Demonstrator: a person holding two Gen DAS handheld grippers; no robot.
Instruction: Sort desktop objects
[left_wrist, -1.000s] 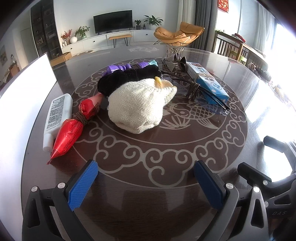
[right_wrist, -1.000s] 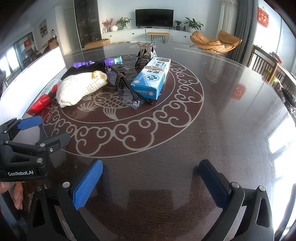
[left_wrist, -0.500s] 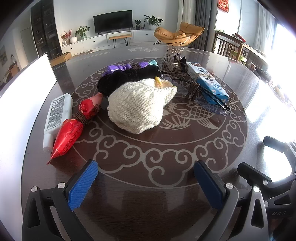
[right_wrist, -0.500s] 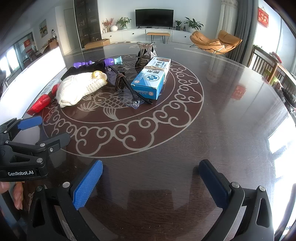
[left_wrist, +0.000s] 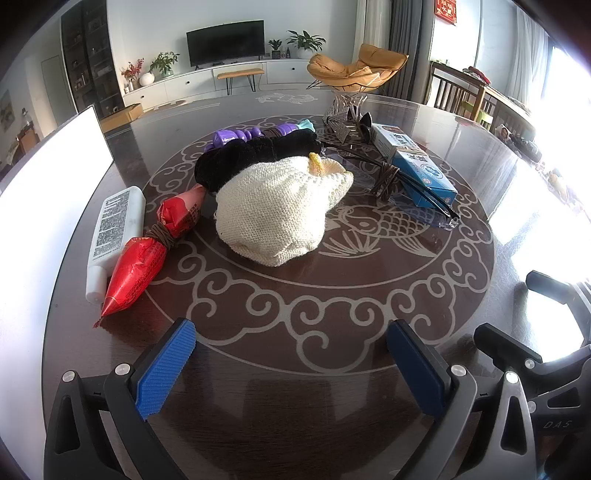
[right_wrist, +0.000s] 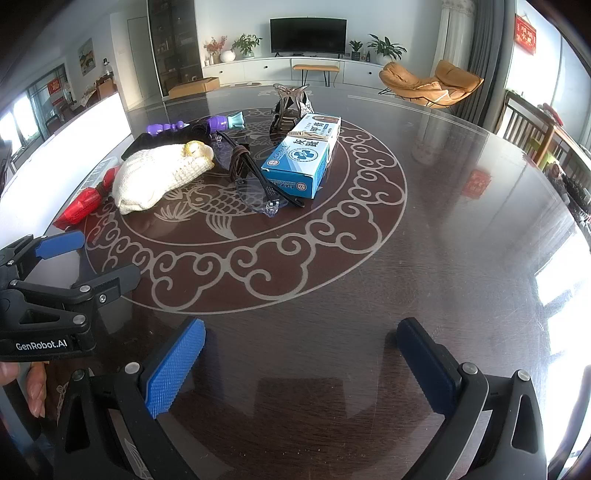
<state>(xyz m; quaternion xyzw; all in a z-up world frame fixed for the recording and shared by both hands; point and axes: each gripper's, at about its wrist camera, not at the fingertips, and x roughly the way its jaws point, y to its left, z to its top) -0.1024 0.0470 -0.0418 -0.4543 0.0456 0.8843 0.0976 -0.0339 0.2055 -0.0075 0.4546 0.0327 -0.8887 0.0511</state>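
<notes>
A cream knitted hat (left_wrist: 277, 210) (right_wrist: 159, 173) lies mid-table over a black knit item (left_wrist: 255, 155). Left of it sit a red snack packet (left_wrist: 147, 251) (right_wrist: 83, 206) tied with a band and a white tube (left_wrist: 114, 229). Behind are a purple toy (left_wrist: 236, 134) (right_wrist: 207, 123), a hair claw (right_wrist: 290, 105), a blue box (left_wrist: 417, 166) (right_wrist: 304, 155) and glasses (right_wrist: 258, 184) (left_wrist: 413, 195). My left gripper (left_wrist: 291, 354) stands open near the table's front, empty. My right gripper (right_wrist: 301, 350) is open too, well short of the box.
A white board (left_wrist: 48, 192) stands along the table's left edge. The dark round table (right_wrist: 461, 221) has bare surface on its right half. The left gripper's body (right_wrist: 48, 295) and a hand (right_wrist: 35, 387) sit at the right view's left edge.
</notes>
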